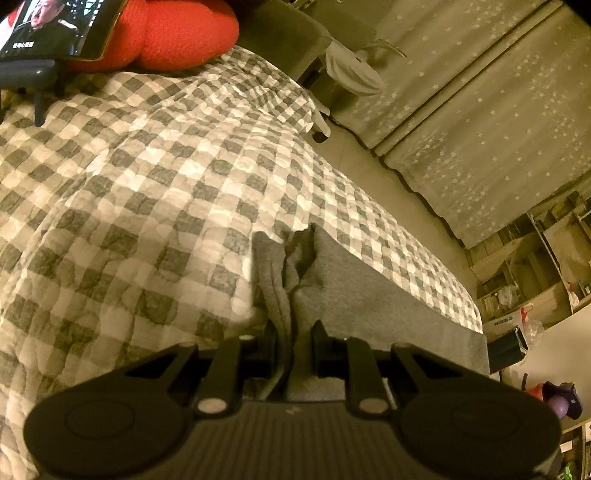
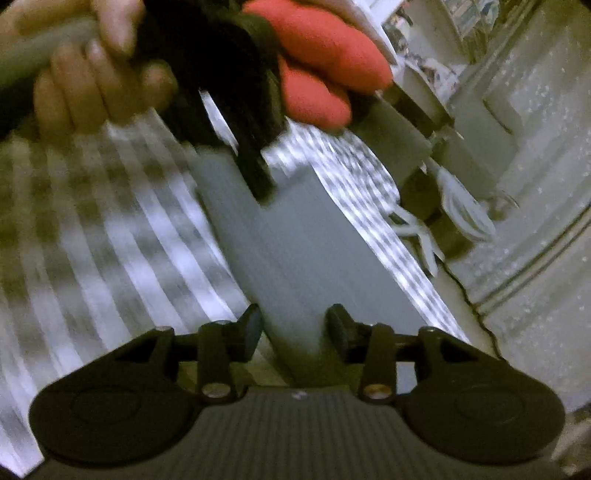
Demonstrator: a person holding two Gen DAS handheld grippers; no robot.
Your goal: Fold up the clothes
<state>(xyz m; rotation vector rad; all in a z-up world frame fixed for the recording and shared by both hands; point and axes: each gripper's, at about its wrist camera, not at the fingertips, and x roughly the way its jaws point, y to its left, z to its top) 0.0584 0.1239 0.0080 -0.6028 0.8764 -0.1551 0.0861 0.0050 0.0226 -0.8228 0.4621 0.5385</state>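
Note:
A grey garment [image 1: 369, 295] lies folded in a long strip along the right edge of the checked bedspread [image 1: 147, 184]. My left gripper [image 1: 295, 332] is shut on a bunched end of it, with folds of cloth pinched between the jaws. In the blurred right wrist view the same grey garment [image 2: 295, 251] runs away from my right gripper [image 2: 295, 317]. Its jaws stand apart on either side of the near end, and the pads do not press on the cloth. At the far end the left gripper [image 2: 260, 184], held by a person's hand [image 2: 92, 74], sits on the strip.
A red cushion [image 1: 166, 33] and a phone on a stand [image 1: 55, 26] sit at the head of the bed. Beyond the bed's right edge are the floor, a star-patterned curtain [image 1: 498, 129] and cluttered shelves [image 1: 535, 266]. A pale cloth [image 1: 354, 70] hangs from a chair.

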